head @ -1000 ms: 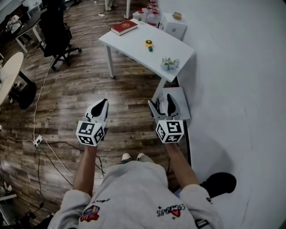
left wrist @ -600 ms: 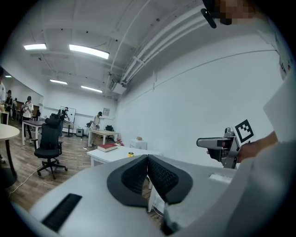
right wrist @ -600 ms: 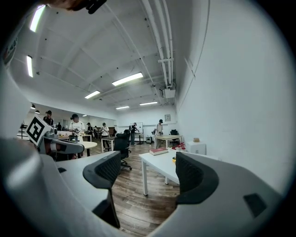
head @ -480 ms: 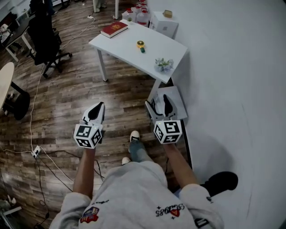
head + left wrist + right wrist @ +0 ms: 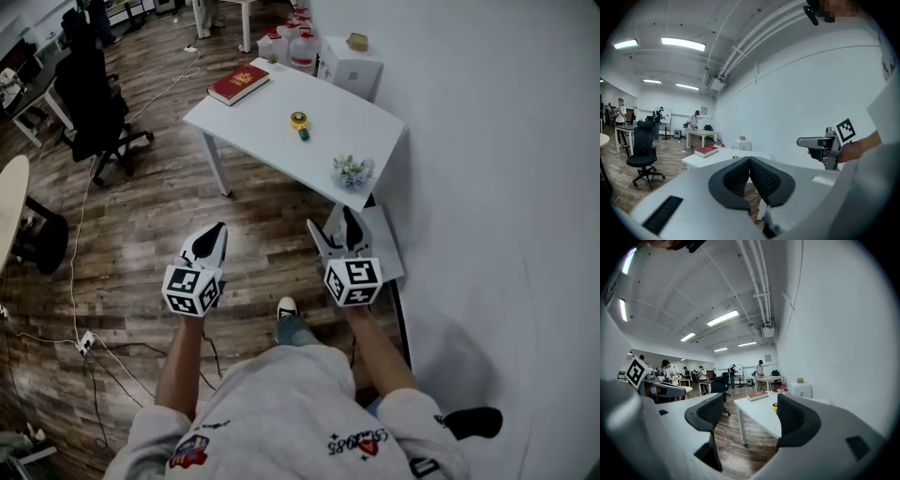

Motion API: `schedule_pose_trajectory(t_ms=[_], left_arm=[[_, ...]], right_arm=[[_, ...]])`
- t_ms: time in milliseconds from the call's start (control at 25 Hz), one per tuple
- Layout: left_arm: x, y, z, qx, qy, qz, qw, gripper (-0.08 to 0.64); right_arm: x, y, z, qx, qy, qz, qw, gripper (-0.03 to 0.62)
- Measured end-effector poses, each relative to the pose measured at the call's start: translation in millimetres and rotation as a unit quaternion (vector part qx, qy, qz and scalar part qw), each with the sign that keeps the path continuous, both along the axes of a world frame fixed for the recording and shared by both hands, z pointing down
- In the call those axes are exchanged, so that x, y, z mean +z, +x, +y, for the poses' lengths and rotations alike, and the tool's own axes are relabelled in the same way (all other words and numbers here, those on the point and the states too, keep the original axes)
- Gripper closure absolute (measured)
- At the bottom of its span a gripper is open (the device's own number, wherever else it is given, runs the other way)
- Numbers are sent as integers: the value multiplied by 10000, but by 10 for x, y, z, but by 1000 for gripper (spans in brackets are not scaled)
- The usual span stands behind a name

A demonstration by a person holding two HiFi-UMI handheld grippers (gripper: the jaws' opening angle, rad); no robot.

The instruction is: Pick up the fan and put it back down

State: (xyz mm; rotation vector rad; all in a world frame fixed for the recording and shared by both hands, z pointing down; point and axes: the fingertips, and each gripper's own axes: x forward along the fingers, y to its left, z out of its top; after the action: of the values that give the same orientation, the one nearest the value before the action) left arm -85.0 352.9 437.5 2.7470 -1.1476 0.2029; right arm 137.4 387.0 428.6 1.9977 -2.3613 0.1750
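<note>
The fan (image 5: 299,122) is a small yellow hand-held one that lies on the white table (image 5: 352,112), also seen far ahead in the right gripper view (image 5: 775,406). Both grippers hang in the air over the wooden floor, well short of the table. My left gripper (image 5: 214,231) is shut, its pads meeting with nothing between them (image 5: 750,159). My right gripper (image 5: 331,221) stands wide, its jaws closing slightly, and only floor and table show between them (image 5: 747,404).
A red book (image 5: 238,83) and a small bunch of flowers (image 5: 352,171) also sit on the table. A white box (image 5: 351,64) and jugs (image 5: 291,49) stand behind it. An office chair (image 5: 94,94) is at the left, cables (image 5: 89,319) trail over the floor, and a white wall (image 5: 497,187) runs along the right.
The person has stepped forward, carrying both grippers toward the table, which now sits nearer in the head view. The left gripper stays shut and the right stays wide.
</note>
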Motion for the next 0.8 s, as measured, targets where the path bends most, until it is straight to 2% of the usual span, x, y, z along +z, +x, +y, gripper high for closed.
schedule_pose_trajectory(t_ms=[200,400,600,800], left_arm=[[-86,209,-804,-165,8,41,9999,555],[-106,489,-1313,-140,22,31,9999,555],[-27,513,-1727,-247,-48,45,9997,557],[99,559,-2169,-212,-141,89,9996,555]], right_arm=[[-39,175,-761,-185,-12,45,9998,247],[40,322,-1332,-345,-117,52,9993,252],[84,386,-1767,-467,-149,129,9987,253],[104,471,-2214,-396,-137,151,9990,253]])
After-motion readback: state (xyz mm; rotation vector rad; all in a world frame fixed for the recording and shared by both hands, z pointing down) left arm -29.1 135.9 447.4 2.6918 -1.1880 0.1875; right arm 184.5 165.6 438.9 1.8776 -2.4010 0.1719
